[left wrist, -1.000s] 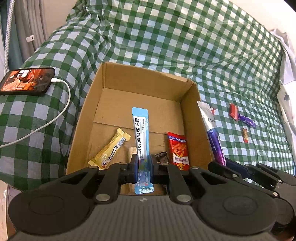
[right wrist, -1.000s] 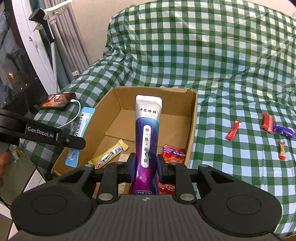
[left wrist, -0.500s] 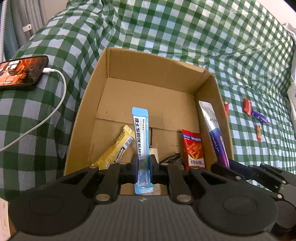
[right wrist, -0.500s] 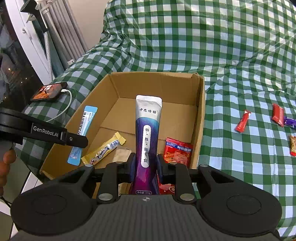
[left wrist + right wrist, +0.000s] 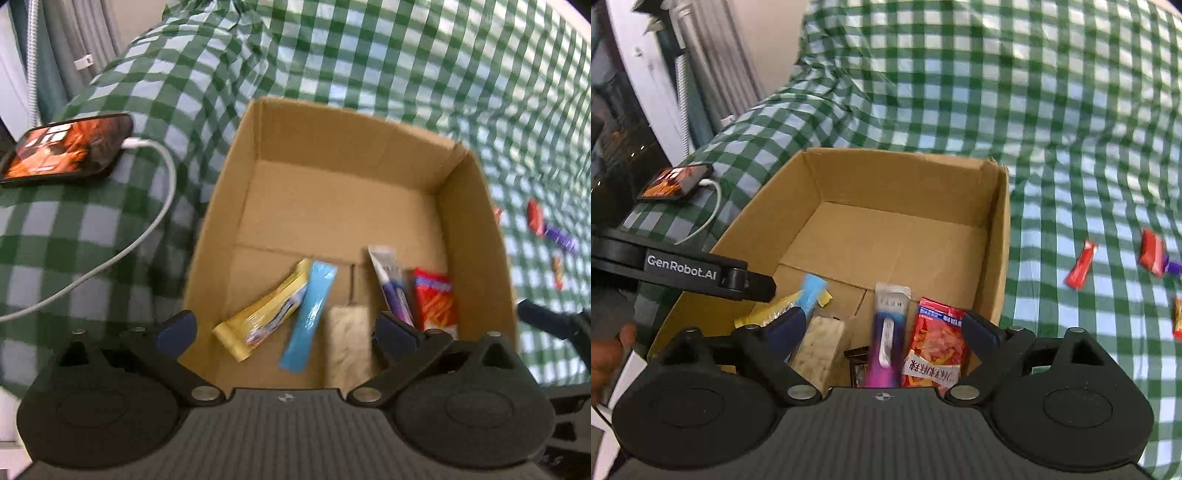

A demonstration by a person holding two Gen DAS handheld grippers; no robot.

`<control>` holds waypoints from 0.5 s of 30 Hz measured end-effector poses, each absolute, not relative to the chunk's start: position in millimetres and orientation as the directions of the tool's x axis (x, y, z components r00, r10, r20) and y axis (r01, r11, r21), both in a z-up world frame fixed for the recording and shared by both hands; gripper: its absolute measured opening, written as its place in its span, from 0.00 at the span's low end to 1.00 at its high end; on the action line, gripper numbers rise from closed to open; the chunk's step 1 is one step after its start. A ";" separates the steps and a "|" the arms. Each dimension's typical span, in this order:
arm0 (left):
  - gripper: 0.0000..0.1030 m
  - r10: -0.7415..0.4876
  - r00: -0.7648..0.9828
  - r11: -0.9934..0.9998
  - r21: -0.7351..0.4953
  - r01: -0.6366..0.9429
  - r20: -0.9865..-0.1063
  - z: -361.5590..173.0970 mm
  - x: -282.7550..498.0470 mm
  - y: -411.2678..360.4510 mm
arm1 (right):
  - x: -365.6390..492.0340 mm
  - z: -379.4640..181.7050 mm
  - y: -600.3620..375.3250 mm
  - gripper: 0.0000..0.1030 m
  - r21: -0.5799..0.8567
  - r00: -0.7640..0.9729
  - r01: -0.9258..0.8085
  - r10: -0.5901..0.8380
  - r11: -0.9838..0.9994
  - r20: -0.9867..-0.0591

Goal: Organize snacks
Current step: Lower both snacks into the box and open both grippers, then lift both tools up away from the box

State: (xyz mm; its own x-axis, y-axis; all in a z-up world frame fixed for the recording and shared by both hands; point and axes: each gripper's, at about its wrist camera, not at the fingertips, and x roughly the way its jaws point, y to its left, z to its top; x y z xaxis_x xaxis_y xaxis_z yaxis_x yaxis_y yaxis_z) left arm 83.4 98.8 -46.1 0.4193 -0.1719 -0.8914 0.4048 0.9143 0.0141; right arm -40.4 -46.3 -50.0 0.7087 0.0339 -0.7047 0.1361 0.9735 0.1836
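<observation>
Two sachets have just been let go over the cardboard box, so the risks now are about where they settle and what the grippers do on the way out.

Starting at the left, a phone lies on the checked bed cover with its white charging cable looping toward the box. I judge that a careless pull-back of the left gripper could snag that cable and drag the phone.

Inside the box, the yellow bar and the blue sachet lie side by side, touching, with a beige packet next to them. The left gripper's jaws have just been opening and stand wide apart, nothing pressed between them.

Further right, the purple-and-white sachet shows blurred, apparently tipping beside the red snack pack. The right gripper has likewise just been opening its jaws; they are apart and grip nothing. The sachet might lean on the box's right wall, where a passing finger could flick it out.

Beyond that wall, several small snacks remain loose on the cover. Soft, creased fabric could make them slide or hide in folds when reached for, and the two grippers sit close enough to knock together.
</observation>
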 end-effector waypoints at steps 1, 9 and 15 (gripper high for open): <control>1.00 -0.161 0.414 0.914 0.023 0.405 -0.896 -47.0 80.1 102.0 | -43.2 -50.4 -45.6 0.90 0.189 0.702 0.141 0.036 0.972 -0.711; 1.00 -0.113 0.374 0.910 0.055 0.411 -0.921 -47.8 33.2 126.0 | -77.3 -43.4 -38.9 0.94 0.239 0.655 0.210 0.045 0.948 -0.755; 1.00 -0.144 0.414 0.905 0.049 0.422 -0.899 -26.8 -0.9 137.5 | -113.8 -25.1 -29.5 0.96 0.222 0.675 0.247 -0.003 0.943 -0.738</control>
